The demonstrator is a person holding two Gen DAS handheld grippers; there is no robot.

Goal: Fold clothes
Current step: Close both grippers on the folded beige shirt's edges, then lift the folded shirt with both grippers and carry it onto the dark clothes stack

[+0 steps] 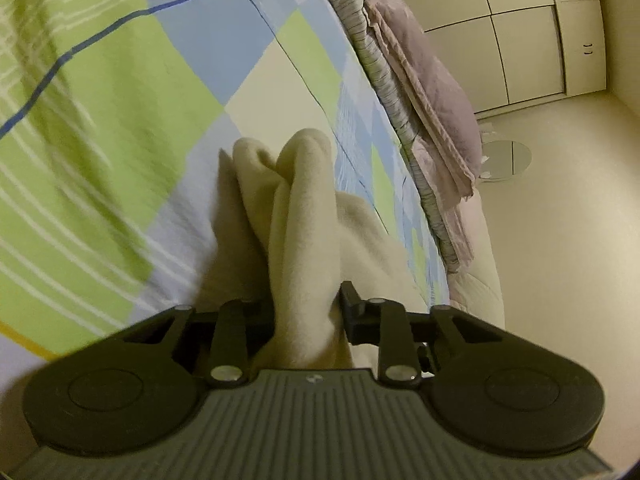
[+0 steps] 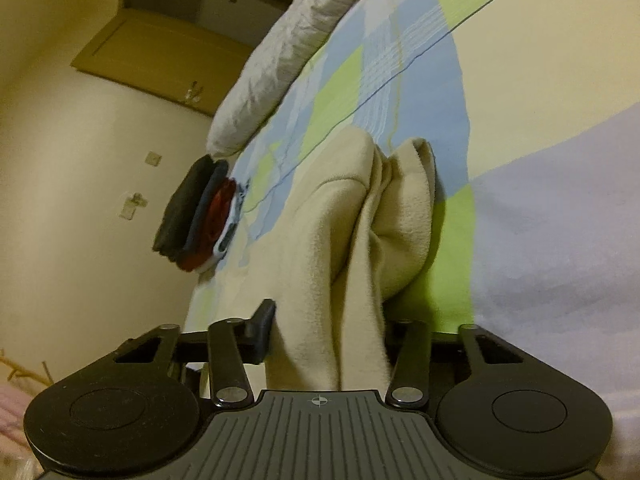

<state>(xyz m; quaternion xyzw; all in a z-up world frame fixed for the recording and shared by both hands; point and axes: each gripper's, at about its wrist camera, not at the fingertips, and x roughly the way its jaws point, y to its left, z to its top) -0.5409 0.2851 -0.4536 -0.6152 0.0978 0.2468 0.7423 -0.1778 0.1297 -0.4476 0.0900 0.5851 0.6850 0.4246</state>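
A cream fleece garment (image 1: 304, 216) hangs bunched in folds above the checked bedsheet (image 1: 120, 100). My left gripper (image 1: 306, 312) is shut on one edge of it; only its right finger (image 1: 352, 304) shows, the left one is hidden by cloth. In the right wrist view the same cream garment (image 2: 340, 248) runs into my right gripper (image 2: 326, 332), which is shut on another edge; its left finger (image 2: 264, 320) shows, the right one is hidden behind the fabric. The cloth trails down onto the bedsheet (image 2: 520, 120).
A striped quilt (image 1: 384, 72) with a lilac pillow (image 1: 436, 92) lies along the bed's edge, with floor and wardrobe doors (image 1: 528, 40) beyond. In the right wrist view, a stack of dark and red folded clothes (image 2: 200, 216) sits near the bed's edge beside a pale pillow (image 2: 280, 64).
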